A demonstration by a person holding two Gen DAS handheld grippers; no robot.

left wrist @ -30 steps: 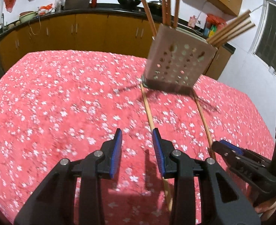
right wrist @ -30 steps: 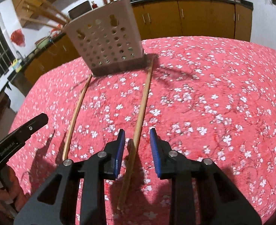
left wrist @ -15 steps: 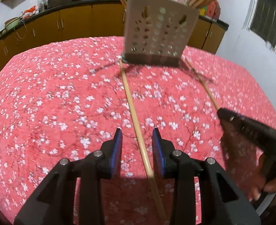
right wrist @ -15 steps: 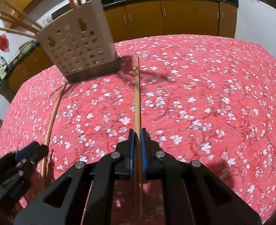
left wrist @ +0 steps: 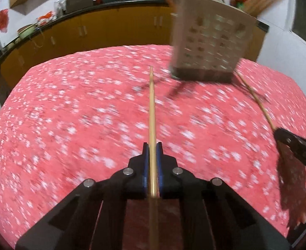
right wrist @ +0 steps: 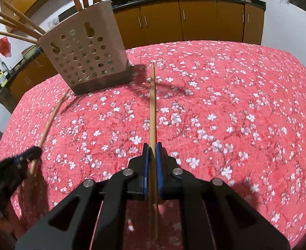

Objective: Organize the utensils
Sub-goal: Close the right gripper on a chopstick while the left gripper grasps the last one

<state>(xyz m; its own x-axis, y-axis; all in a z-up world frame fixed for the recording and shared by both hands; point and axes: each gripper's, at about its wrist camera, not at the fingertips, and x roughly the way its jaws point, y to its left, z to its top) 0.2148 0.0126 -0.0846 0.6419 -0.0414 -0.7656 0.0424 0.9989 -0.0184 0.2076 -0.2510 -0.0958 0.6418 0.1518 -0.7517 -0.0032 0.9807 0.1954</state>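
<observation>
My left gripper (left wrist: 152, 148) is shut on a long wooden chopstick (left wrist: 152, 108) that points ahead over the red flowered tablecloth (left wrist: 69, 125). My right gripper (right wrist: 152, 148) is shut on a second chopstick (right wrist: 152, 104), also pointing ahead. A beige perforated utensil holder (right wrist: 86, 56) with several wooden sticks in it stands at the far side; it also shows in the left wrist view (left wrist: 211, 41), blurred. Each view shows the other gripper at its edge: the right one (left wrist: 294, 143) and the left one (right wrist: 13, 164), each with its chopstick (left wrist: 257, 102) (right wrist: 51, 120).
Orange kitchen cabinets (right wrist: 194, 20) under a dark counter (left wrist: 111, 2) with pans and bottles run behind the table. A white wall (right wrist: 288, 27) is at the right. The table's edge curves close to the cabinets.
My left gripper has shut on the chopstick it straddled and lifted it, with the view blurring. My right gripper shut on its chopstick earlier and still holds it, now raised a little.
</observation>
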